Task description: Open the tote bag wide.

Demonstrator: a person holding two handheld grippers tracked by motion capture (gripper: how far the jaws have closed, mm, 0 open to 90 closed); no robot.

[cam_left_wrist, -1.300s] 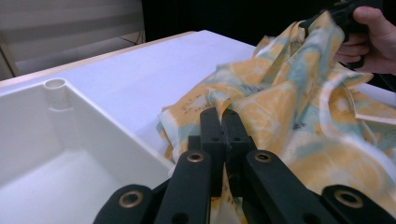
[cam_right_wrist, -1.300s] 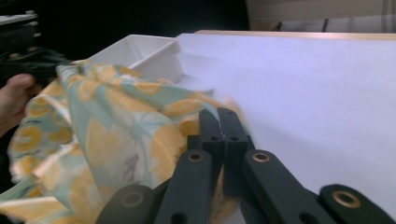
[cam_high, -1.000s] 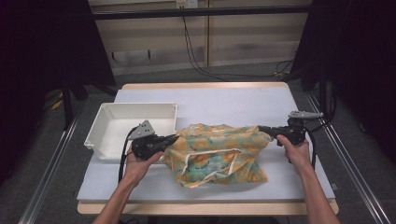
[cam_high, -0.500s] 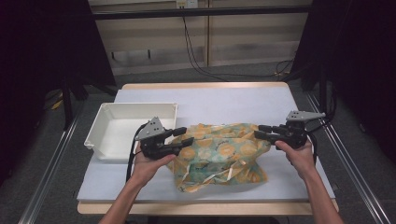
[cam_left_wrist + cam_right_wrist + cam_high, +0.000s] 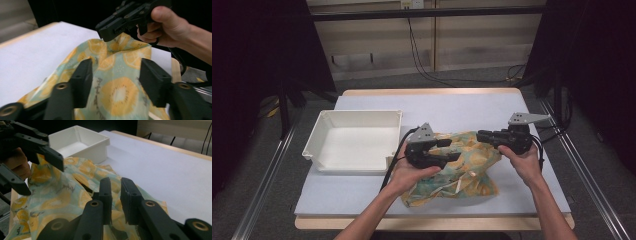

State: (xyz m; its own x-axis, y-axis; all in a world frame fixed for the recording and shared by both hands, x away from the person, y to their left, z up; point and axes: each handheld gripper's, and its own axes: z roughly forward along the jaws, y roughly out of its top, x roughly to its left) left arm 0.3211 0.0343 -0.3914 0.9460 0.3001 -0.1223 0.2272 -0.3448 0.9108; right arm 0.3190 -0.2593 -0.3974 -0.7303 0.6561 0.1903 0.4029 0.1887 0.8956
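Table: white-topped wooden-edged table (image 5: 472, 112) — work surface carrying all below.
Tray: empty white rectangular plastic tray (image 5: 354, 140) sits just left of the cloth, likely waiting to receive it.
Cloth: crumpled yellow-and-teal citrus-print fabric (image 5: 467, 167) lies bunched on the table, the landmark here.
Left gripper: black two-jaw left gripper (image 5: 116, 80) hovers over the cloth's left part, jaws spread wide, nothing held — seemingly seeking a new hold.
Right gripper: black right gripper (image 5: 116, 195) at the cloth's right edge, jaws nearly together; whether they pinch fabric I cannot tell.
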